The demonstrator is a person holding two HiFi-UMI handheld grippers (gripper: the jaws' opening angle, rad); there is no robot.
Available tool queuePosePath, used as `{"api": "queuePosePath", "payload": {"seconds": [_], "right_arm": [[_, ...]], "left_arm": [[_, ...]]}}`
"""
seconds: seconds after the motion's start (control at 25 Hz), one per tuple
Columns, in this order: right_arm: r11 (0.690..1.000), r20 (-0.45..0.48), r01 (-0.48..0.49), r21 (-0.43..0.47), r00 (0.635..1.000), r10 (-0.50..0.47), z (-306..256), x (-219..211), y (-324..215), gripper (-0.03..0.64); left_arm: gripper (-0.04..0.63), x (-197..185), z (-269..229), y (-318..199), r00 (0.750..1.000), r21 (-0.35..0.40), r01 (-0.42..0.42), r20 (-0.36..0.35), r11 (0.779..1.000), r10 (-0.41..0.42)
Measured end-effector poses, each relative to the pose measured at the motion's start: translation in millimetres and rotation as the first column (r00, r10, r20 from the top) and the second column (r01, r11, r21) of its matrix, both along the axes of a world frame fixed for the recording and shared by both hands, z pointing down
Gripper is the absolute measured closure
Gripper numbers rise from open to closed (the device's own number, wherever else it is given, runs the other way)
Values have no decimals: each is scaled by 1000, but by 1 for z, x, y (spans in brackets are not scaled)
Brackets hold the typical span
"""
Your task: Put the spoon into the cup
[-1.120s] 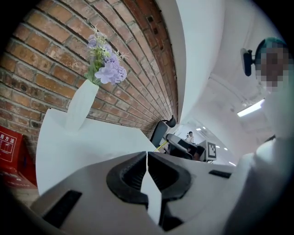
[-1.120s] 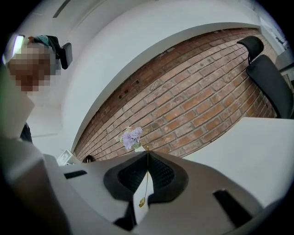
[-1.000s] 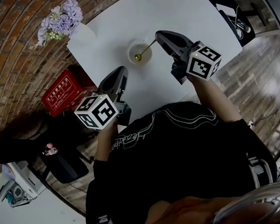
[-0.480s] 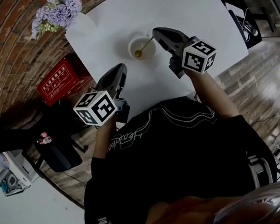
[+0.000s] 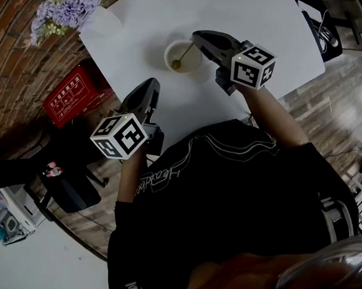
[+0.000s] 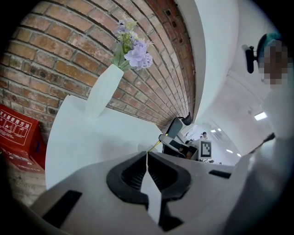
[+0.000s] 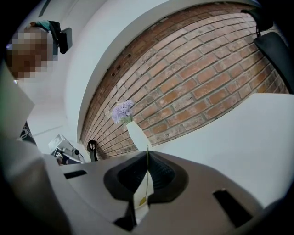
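Observation:
A white cup (image 5: 167, 56) stands on the white table (image 5: 232, 6). A thin golden spoon (image 5: 185, 53) slants down into it, its bowl low inside the cup and its handle running up to my right gripper (image 5: 196, 38), which is shut on the handle's end. In the right gripper view the spoon (image 7: 146, 176) hangs between the closed jaws of that gripper (image 7: 147, 153). My left gripper (image 5: 151, 84) hovers near the table's front edge, left of the cup. It (image 6: 147, 155) is shut with nothing in it. From there the cup (image 6: 143, 147) shows just beyond the jaws.
A white vase with purple flowers (image 5: 64, 13) stands at the table's far left corner, also seen as the vase (image 6: 103, 94) and vase (image 7: 138, 135). A red box (image 5: 71, 93) lies on the floor left of the table. A brick wall runs behind.
Both grippers have sunk a little. The right one has brought the spoon lower, so its bowl sits deeper in the cup.

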State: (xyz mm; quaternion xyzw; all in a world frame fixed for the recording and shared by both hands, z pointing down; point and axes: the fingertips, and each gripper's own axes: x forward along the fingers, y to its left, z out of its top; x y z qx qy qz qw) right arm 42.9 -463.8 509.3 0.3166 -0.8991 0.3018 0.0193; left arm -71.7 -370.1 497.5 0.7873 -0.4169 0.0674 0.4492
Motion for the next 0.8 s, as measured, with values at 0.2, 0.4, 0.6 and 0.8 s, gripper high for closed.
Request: {"api": "queuePosePath", "payload": {"seconds": [0.2, 0.4, 0.6, 0.8], "right_arm": [[1000, 2, 19, 1, 1000, -19, 4, -3, -2, 618], [999, 1, 33, 2, 999, -33, 6, -2, -4, 618], [998, 6, 55, -1, 998, -55, 8, -3, -6, 617], [999, 35, 48, -23, 998, -47, 10, 1, -9, 617]], "left_arm": [[584, -4, 6, -3, 1000, -15, 27, -4, 1000, -27], [584, -6, 6, -2, 999, -14, 41, -1, 999, -41], [584, -10, 7, -1, 998, -11, 66, 8, 998, -66], [584, -11, 6, 0, 996, -3, 84, 7, 996, -84]]}}
